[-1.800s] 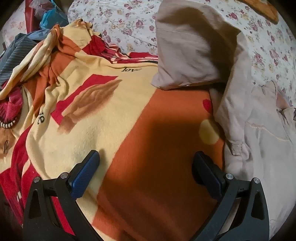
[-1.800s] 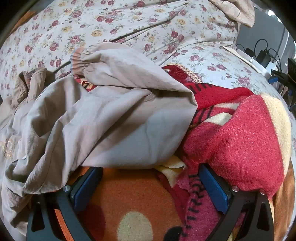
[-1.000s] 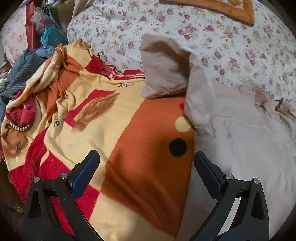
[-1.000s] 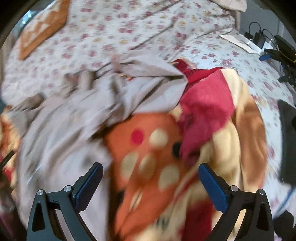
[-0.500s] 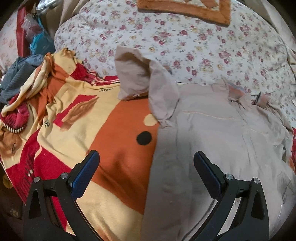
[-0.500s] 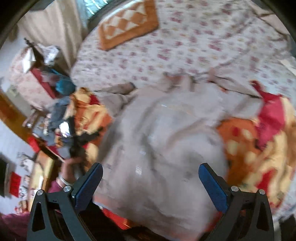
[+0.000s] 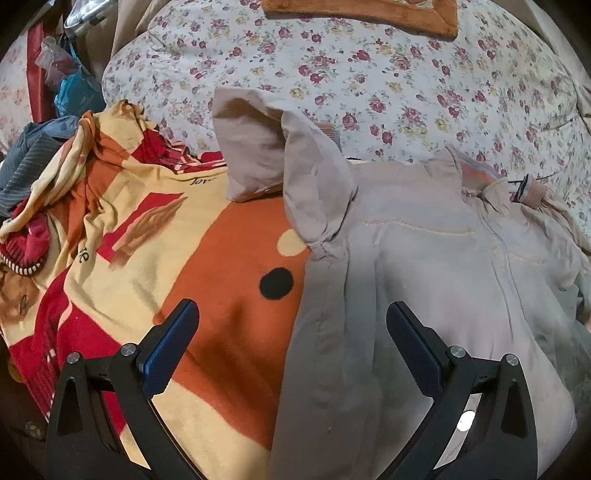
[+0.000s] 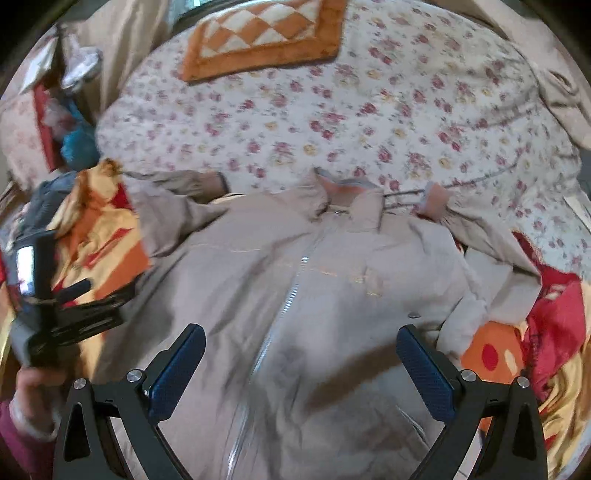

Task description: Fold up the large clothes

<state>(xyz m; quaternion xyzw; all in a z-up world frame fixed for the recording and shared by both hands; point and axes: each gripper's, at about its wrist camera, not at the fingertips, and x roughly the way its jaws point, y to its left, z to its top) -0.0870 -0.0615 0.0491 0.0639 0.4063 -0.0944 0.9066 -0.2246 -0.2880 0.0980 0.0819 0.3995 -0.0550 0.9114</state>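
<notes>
A beige zip jacket lies front up on the bed, collar toward the far side, and also shows in the left wrist view. Its left sleeve is bunched and folded up over an orange, yellow and red blanket. Its right sleeve lies crumpled toward the right. My left gripper is open and empty above the jacket's left edge. My right gripper is open and empty above the jacket's lower front. The left gripper also shows in the right wrist view.
A floral bedsheet covers the bed beyond the jacket. An orange checkered cushion lies at the far side. The blanket continues at the right. Dark clothes and bags pile at the far left.
Both grippers pulled back and up from the jacket. The right one swung left from the right sleeve to over the jacket's front. The jacket now lies spread out.
</notes>
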